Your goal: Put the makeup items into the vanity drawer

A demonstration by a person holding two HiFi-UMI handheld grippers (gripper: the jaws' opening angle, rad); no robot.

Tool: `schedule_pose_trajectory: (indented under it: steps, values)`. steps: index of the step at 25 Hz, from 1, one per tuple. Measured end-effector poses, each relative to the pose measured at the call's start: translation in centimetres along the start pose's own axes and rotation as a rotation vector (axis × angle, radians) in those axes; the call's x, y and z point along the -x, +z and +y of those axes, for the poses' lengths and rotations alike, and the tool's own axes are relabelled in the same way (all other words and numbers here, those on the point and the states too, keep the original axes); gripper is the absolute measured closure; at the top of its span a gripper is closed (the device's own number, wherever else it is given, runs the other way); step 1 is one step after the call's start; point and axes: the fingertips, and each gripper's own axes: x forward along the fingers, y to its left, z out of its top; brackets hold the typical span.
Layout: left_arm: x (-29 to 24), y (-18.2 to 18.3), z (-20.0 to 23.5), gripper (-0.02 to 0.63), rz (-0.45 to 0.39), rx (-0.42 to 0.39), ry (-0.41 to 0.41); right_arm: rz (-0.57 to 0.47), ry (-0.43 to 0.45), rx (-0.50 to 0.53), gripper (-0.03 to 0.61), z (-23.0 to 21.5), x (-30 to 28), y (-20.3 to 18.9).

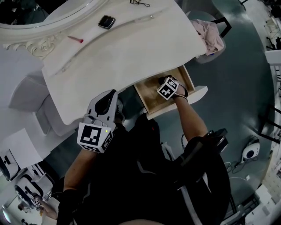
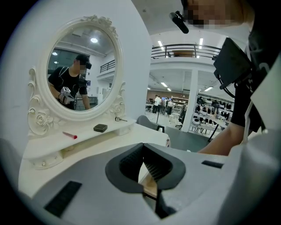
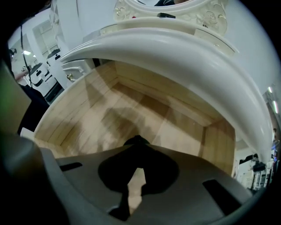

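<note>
Closest in, against the person's black shirt, the left tongs hover short of the front edge of the white vanity worktop, pads pressed together on nothing. Just beyond, to the right, the pale wooden vanity drawer stands pulled out. The right tongs reach down inside it, also closed and empty, and the boards in their view look bare.

Farther on, across the bare worktop, the makeup waits on the raised white shelf under the oval mirror. A slim red-tipped pencil lies with its long axis along the shelf's front edge, tip toward a small dark square compact. A thin metal eyelash curler sits at the shelf's right end.

All three lie ahead of and above the left tongs, slightly to their left. That arm seems better placed, since the right must first back out from under the worktop overhang. Nothing blocks the reach.
</note>
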Motion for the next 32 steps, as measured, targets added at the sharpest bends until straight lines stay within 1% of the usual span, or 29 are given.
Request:
schedule_pose_trajectory:
  steps: [6, 14, 18, 19, 21, 25, 28, 32]
  values:
    - [0.3, -0.3, 0.4, 0.611, 0.001, 0.009, 0.004, 0.019, 0.006, -0.005, 0.572, 0.2, -0.2, -0.5]
    - [0.7, -0.1, -0.4, 0.611, -0.001, -0.009, -0.017, 0.03, 0.007, -0.009, 0.569, 0.3, -0.5, -0.7]
    - [0.8, 0.2, -0.6, 0.611, -0.002, -0.022, -0.021, 0.033, -0.007, -0.021, 0.561, 0.0, -0.4, -0.7]
    - [0.9, 0.2, -0.5, 0.611, -0.003, -0.027, -0.024, 0.034, -0.012, -0.026, 0.548, -0.1, -0.4, -0.7]
    - [1.1, 0.4, -0.6, 0.611, -0.004, -0.036, -0.033, 0.038, -0.011, -0.051, 0.494, -0.1, -0.1, -0.6]
    - [1.5, 1.2, -0.8, 0.611, -0.007, -0.045, -0.074, 0.042, 0.002, -0.101, 0.437, 0.3, 1.4, 0.2]
    - [1.8, 2.3, -1.1, 0.611, -0.021, -0.059, -0.119, 0.029, -0.002, -0.118, 0.42, 0.7, 3.2, 1.3]
    - [2.0, 4.0, -0.7, 0.611, -0.053, -0.065, -0.15, 0.005, -0.024, -0.154, 0.419, 1.1, 6.3, 2.3]
